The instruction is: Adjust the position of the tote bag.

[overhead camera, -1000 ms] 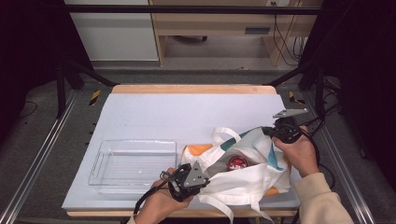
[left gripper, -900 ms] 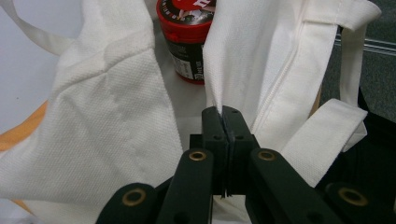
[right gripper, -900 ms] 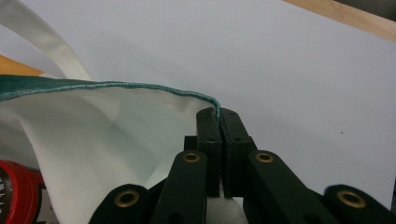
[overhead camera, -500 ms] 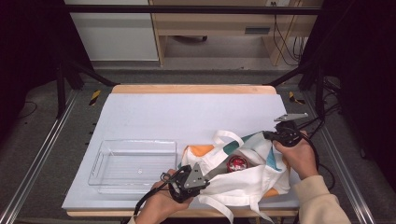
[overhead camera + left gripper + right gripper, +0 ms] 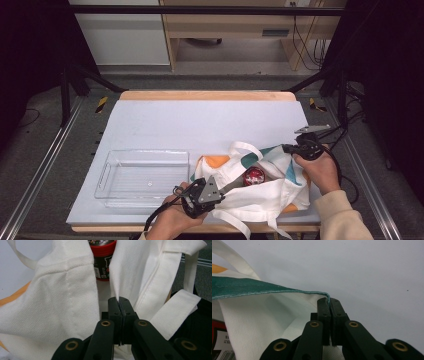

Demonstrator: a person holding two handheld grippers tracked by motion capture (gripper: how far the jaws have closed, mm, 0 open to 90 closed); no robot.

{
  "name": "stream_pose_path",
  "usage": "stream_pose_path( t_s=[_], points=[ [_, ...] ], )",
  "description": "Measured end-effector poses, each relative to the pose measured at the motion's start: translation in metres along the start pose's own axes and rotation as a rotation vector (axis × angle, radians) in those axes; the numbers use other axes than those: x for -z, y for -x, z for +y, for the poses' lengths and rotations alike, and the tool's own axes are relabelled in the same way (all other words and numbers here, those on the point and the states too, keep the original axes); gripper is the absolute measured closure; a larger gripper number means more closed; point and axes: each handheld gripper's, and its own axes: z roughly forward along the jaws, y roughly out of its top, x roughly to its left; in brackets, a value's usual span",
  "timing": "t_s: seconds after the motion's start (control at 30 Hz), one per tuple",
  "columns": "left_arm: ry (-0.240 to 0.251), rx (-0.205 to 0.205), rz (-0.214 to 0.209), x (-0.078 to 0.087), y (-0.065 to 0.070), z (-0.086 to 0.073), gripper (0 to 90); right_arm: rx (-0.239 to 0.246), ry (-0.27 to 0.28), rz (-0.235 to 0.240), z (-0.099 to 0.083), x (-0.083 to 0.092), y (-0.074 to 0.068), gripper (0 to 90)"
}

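Observation:
A white tote bag [image 5: 265, 198] with orange and teal patches lies at the front right of the table, its mouth held apart. Inside it rests a red can [image 5: 253, 176]. My left gripper [image 5: 238, 183] is shut on the bag's near white rim; the left gripper view shows the white cloth [image 5: 75, 302] pinched at the tips of that gripper [image 5: 119, 299], with the can [image 5: 103, 257] just beyond. My right gripper [image 5: 284, 148] is shut on the far teal rim; in its own view the gripper [image 5: 329, 299] clamps the teal hem [image 5: 249, 288] low over the mat.
A clear plastic tray [image 5: 145, 151] stands to the left of the bag with nothing in it. The pale mat [image 5: 200, 120] stretches behind the bag to the wooden far edge [image 5: 205, 95]. Bag straps [image 5: 235, 225] trail over the front edge.
My right gripper has sunk toward the table with the teal rim in it, flattening the bag's mouth. The left gripper has stayed where it was.

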Motion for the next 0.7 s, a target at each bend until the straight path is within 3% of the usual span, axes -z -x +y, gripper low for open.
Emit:
stream_pose_path(
  t_s=[0.7],
  points=[
    [-0.003, 0.0, -0.008, -0.0022, 0.0004, -0.0019, 89.8, -0.017, -0.009, 0.005, -0.0076, -0.006, 0.0042, 88.5]
  ],
)
